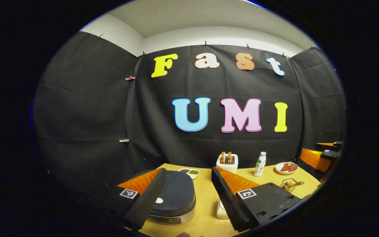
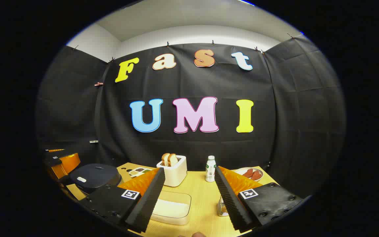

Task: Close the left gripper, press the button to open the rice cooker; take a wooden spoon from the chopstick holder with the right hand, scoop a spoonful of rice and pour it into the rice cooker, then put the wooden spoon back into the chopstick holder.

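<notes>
The left gripper (image 1: 188,197) hangs above the near-left part of the wooden table (image 1: 206,210), its fingers spread apart and holding nothing. Between and below them sits the rice cooker (image 1: 174,197), dark lid shut, close to the table's left edge. The right gripper (image 2: 189,197) hovers over the table's near middle, fingers likewise apart and empty, above a white container of rice (image 2: 171,207).

A white toaster (image 2: 173,171) with bread slices stands toward the back edge, with a small white bottle (image 2: 210,169) just right of it and a plate of red food (image 2: 250,172) near the back-right corner. A divided dish (image 1: 189,171) lies behind the cooker. The wire chopstick holder (image 1: 290,184) with the wooden spoon (image 1: 296,183) sits near the right edge. Bare wood lies open between cooker and holder. The bottle's label is too small to read.
</notes>
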Motion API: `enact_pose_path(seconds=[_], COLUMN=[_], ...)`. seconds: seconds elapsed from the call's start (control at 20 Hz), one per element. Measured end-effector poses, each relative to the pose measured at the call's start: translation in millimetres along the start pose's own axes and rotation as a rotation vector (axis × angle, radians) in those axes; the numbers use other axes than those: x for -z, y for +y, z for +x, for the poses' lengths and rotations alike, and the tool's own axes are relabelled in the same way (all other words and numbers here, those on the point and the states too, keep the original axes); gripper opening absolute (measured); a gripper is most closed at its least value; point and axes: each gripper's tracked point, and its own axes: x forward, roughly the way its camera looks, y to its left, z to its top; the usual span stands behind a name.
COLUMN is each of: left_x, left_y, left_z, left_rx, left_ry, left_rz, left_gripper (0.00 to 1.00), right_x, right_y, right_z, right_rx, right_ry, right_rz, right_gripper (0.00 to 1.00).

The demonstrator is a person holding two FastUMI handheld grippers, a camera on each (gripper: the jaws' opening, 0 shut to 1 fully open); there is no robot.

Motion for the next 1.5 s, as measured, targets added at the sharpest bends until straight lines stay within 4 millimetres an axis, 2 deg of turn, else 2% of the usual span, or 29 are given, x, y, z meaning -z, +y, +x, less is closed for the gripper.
enact_pose_path(seconds=[0.4,0.95,1.35,1.5], left_x=[2,10,2,7], left_y=[2,7,23,31], left_z=[-11,-11,-4,-1], left_rx=[-0.012,-0.019,-0.041,-0.055], left_ry=[0.0,0.016,-0.014,-0.002], left_rz=[0.005,-0.015,0.003,-0.002], left_gripper=[0.94,0.94,0.94,0.9], right_x=[-2,-13,-12,-12], right_y=[16,28,34,35], right_z=[-6,-13,-12,-10], right_rx=[-0.057,-0.083,-0.079,-0.073], right_ry=[-0.005,-0.038,-0.042,-0.045], right_rz=[-0.033,-0.074,-0.08,-0.08], right_gripper=[0.94,0.94,0.94,0.94])
